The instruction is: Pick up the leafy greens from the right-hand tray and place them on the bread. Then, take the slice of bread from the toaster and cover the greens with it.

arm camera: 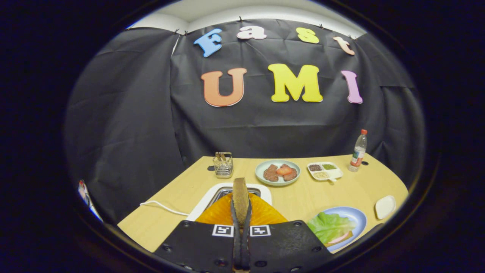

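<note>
With the gripper (241, 212) clamped on the bread slice (240, 195), held edge-up above the toaster (231, 193), the lettuce-topped blue plate (356, 216) lies just right of the fingers.

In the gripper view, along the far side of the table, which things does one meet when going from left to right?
Metal rack → plate of meat with a tomato slice → divided white tray of seeds → plastic bottle. Nearer, the gripper is shut on the slice of bread.
</note>
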`<move>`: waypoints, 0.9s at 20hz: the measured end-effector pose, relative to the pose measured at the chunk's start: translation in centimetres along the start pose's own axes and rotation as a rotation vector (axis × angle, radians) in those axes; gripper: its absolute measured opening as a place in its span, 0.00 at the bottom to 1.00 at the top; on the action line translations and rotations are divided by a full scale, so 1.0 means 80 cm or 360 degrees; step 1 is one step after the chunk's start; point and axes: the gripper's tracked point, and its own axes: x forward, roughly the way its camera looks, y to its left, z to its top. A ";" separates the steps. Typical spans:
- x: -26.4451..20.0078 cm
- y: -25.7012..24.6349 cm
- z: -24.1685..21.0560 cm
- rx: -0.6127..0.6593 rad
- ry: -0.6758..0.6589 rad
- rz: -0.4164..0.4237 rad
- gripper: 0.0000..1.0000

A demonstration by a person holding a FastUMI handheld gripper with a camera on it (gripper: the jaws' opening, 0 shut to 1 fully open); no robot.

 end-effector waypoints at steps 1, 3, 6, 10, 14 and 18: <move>-0.004 0.000 0.006 0.0012 -0.0016 0.0009 0.01; -0.016 -0.002 0.022 0.0056 -0.0047 0.0034 0.01; -0.034 -0.011 0.056 0.0148 -0.0119 0.0065 0.01; -0.067 -0.033 0.098 0.0218 -0.0223 0.0095 0.01; -0.093 -0.082 0.103 0.0219 -0.0306 0.0053 0.01; -0.101 -0.147 0.079 0.0297 -0.0282 -0.0043 0.01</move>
